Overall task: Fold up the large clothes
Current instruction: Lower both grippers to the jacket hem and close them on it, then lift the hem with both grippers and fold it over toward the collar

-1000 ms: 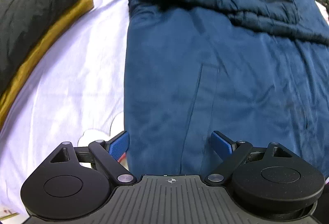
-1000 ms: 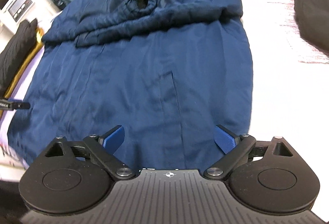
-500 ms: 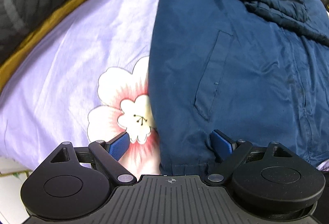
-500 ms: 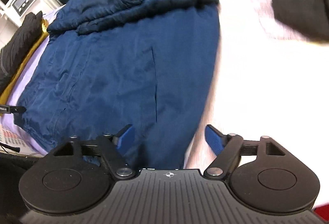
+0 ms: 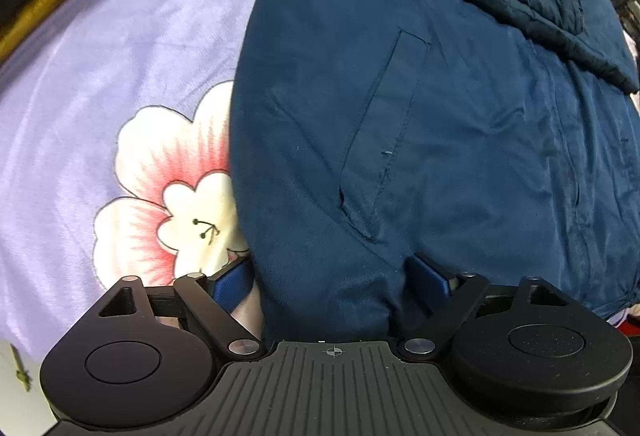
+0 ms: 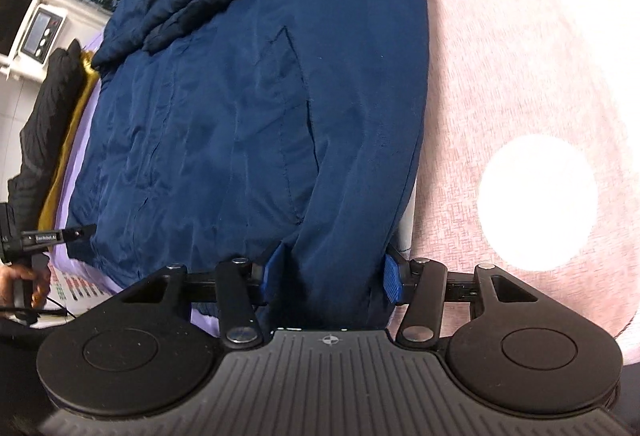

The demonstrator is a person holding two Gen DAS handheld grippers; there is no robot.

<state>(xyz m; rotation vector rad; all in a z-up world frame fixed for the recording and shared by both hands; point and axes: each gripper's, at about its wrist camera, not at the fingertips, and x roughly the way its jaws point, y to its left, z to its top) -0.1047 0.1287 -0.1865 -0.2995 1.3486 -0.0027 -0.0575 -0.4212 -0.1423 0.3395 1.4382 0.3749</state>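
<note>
Both views look steeply down from just behind their own hand-held gripper, close over the bed. The left wrist view sits at the navy jacket's (image 5: 400, 123) hem corner beside the lilac flowered sheet (image 5: 120, 75); the right wrist view sits at the opposite hem corner by the pink cover (image 6: 500, 75). Both share the jacket (image 6: 240, 115) front.

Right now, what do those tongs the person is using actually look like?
Both alike: the left tongs and right tongs have a ribbed black plastic body, two round black discs, black link arms with silver pivot pins, a small crosshair mark, and blue textured finger pads.
</note>
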